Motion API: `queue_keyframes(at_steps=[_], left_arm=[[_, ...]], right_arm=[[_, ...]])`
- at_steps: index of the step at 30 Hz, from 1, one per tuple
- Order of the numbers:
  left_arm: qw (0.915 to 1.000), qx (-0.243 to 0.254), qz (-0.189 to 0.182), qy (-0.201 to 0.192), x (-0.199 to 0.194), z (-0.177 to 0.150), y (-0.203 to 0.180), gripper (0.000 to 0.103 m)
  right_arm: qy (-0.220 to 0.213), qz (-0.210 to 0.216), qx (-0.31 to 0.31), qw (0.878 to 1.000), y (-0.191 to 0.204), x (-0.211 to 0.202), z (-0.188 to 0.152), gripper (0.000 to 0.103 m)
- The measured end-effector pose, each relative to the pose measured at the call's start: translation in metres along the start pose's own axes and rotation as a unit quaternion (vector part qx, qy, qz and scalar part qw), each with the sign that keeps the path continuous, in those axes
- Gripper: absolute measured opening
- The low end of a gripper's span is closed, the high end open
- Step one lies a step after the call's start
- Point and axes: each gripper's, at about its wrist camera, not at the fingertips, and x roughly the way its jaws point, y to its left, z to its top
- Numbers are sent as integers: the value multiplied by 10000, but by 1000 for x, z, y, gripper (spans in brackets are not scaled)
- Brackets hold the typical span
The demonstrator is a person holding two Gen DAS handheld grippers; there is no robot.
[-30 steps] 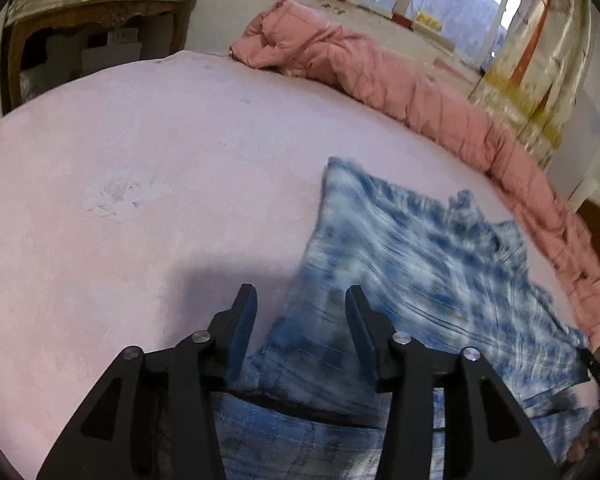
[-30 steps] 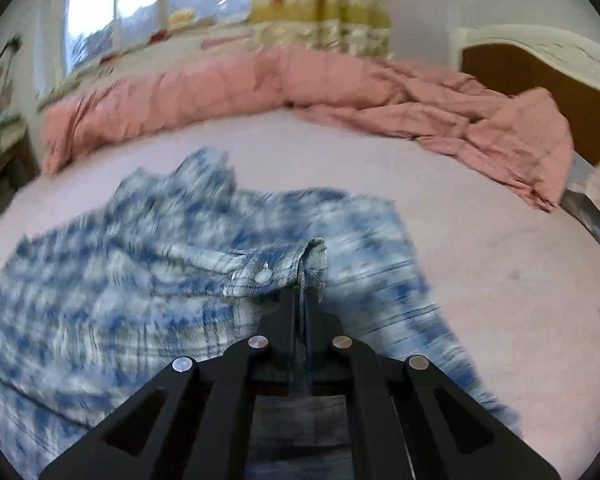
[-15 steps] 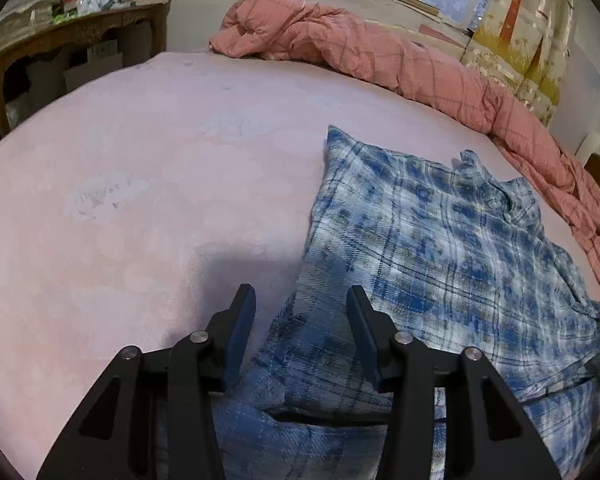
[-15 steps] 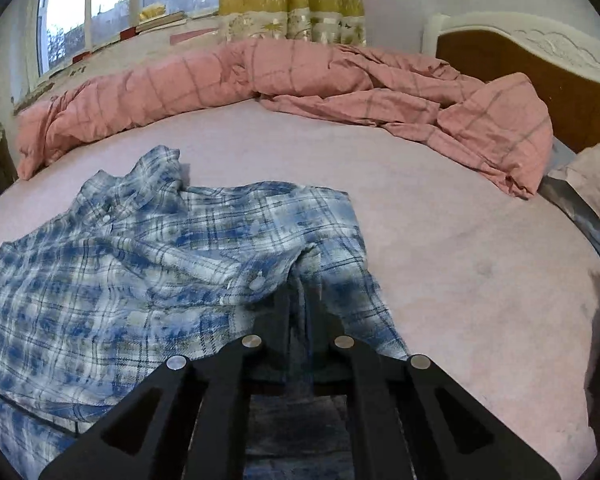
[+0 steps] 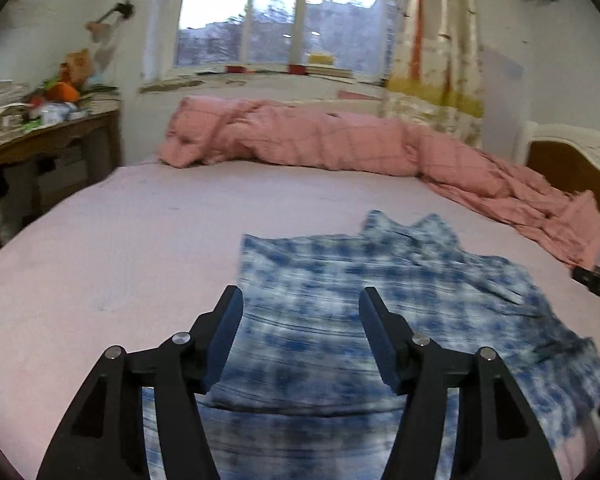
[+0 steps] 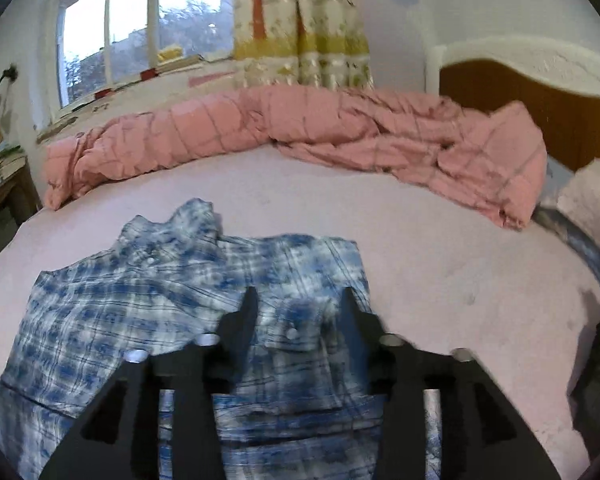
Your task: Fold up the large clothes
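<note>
A blue and white plaid shirt (image 5: 380, 312) lies partly folded on the pale pink bed (image 5: 140, 248), collar toward the far side. My left gripper (image 5: 300, 304) hovers above its near left part, jaws opening, nothing between the pads. In the right wrist view the same shirt (image 6: 148, 304) spreads below, its cuff with a button lying under my right gripper (image 6: 298, 300). Those jaws are opening too, and the cloth sits beneath them, free of the pads.
A rumpled pink quilt (image 5: 320, 144) runs along the bed's far edge and down the right side (image 6: 420, 148). A cluttered wooden desk (image 5: 40, 136) stands at the left. A wooden headboard (image 6: 540, 112) and a pillow (image 6: 592, 200) are at the right.
The right gripper, which was shut on the shirt's cuff, has let it go and risen. The left gripper has lifted, tilted up and widened; the window now shows.
</note>
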Motion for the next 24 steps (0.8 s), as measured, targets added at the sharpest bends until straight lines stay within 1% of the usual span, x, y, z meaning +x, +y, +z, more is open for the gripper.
queue_keyframes(at_steps=[4,5,7,9,12,15,17,18,19,20,21,24], left_arm=[[9999,52,-4,-128,-8,3,-8,59],[9998,93,22,-184,-12,4,-10,61],[9992,181,92,-332,-20,5,-12,67],[9987,239,105,-440,-26,6,-14,68],[9986,220,55,-471,-30,5,-16,68],[9985,235,53,-490,-32,5,-17,71],[9981,300,94,-535,-34,5,-20,72],[9979,327,74,-561,-36,5,-22,72],[9976,338,38,-596,-37,5,-23,73],[9975,333,13,-628,-39,5,-24,76],[9973,313,-4,-664,-41,5,-25,77],[9976,107,-156,-667,-51,5,-29,84]], right_arm=[[-129,68,-186,9997,21,-12,-5,53],[-131,95,-221,9996,25,-14,-6,54],[-162,131,-309,9993,34,-18,-9,58],[-234,134,-405,9988,42,-21,-12,61],[-391,-30,-657,9971,54,-25,-16,63],[-389,26,-672,9970,58,-27,-18,63],[-456,24,-620,9970,59,-30,-19,67],[-558,-27,-577,9968,60,-32,-20,73],[-654,-87,-541,9964,60,-34,-21,81],[-743,-149,-523,9958,61,-35,-22,84],[-831,-186,-540,9949,63,-38,-25,85],[-819,-85,-637,9946,70,-45,-27,85]])
